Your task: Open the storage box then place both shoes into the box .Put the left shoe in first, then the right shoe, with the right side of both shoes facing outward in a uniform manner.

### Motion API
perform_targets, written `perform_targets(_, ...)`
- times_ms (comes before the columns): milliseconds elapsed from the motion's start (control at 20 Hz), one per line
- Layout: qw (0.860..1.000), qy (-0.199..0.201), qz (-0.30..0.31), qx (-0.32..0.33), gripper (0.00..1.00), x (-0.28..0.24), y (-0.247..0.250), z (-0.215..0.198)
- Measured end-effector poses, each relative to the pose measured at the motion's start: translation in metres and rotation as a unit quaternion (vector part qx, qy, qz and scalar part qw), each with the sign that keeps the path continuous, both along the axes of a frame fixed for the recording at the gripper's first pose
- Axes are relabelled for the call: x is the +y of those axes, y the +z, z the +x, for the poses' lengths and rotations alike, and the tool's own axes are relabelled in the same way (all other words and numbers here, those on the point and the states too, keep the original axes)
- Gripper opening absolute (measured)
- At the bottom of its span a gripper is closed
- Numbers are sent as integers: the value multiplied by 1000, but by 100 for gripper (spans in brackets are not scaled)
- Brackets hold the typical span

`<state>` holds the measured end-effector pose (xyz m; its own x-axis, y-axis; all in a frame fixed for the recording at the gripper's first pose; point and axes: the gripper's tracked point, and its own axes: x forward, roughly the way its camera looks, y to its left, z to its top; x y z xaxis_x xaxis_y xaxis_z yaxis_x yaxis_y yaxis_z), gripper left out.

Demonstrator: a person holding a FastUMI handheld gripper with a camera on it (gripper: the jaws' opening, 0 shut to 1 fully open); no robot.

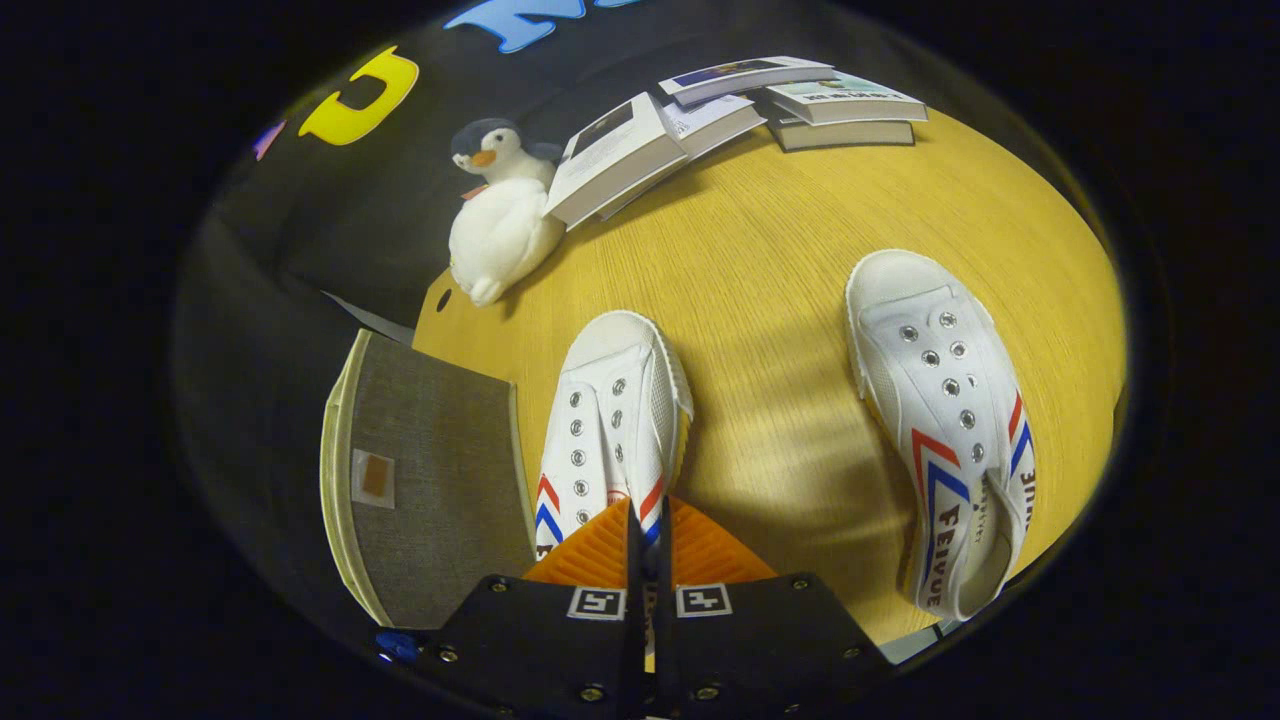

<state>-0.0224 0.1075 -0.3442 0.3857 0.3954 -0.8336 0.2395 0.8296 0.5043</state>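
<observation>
Left shoe (pixel 612 430) looks pinched at its heel collar by the gripper (pixel 648 530), fingers nearly together; lift level toward the storage box (pixel 435 480) alongside.

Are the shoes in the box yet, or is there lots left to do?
Neither white canvas shoe is boxed yet. The grey fabric storage box beside the fingers looks lidded. In hand: the gripper looks pinched on the nearer shoe. Left: opening the box if it is shut, boxing this shoe, then the other shoe on the yellow wooden table.
</observation>
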Motion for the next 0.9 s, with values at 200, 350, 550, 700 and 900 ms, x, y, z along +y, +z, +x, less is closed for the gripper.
perform_targets(200,999,7,25,-21,4,13,32,5)
perform_targets(350,999,17,26,-39,4,24,58,9)
perform_targets(550,997,15,38,-63,4,39,93,19)
perform_targets(700,996,22,48,-78,4,57,116,25)
perform_targets(900,994,32,51,-93,4,83,133,29)
